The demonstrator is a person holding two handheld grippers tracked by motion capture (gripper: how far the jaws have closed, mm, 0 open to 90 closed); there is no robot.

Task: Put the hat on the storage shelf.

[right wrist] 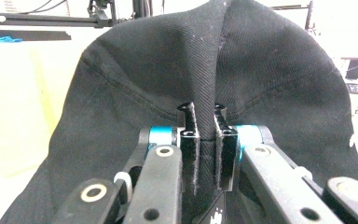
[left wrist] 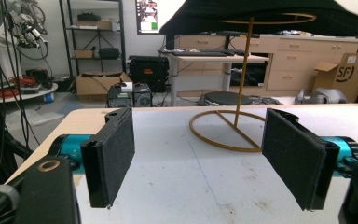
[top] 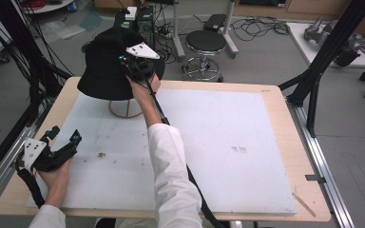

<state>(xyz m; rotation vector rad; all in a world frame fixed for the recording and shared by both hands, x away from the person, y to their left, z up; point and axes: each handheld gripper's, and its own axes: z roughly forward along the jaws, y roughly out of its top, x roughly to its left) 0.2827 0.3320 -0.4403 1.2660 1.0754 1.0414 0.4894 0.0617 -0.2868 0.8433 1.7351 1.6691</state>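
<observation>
Cluttered lab floor, cables and a stool surround our worktop [top: 271, 102], which carries a white mat. At its far left, a black bucket hat [top: 105, 66] sits on a thin gold wire stand [top: 124, 110]. Our right gripper [right wrist: 204, 122] has its jaws pressed together, pinching a fold of the hat's fabric — the cloth rises in a ridge between them. Our left gripper [left wrist: 198, 156] rests near the worktop's left edge, jaws spread, nothing between them. We judge the light stand could tip or drag if we pull sideways — lifting straight up seems safer. A cardboard box [left wrist: 342, 74] behind reads "SF".
</observation>
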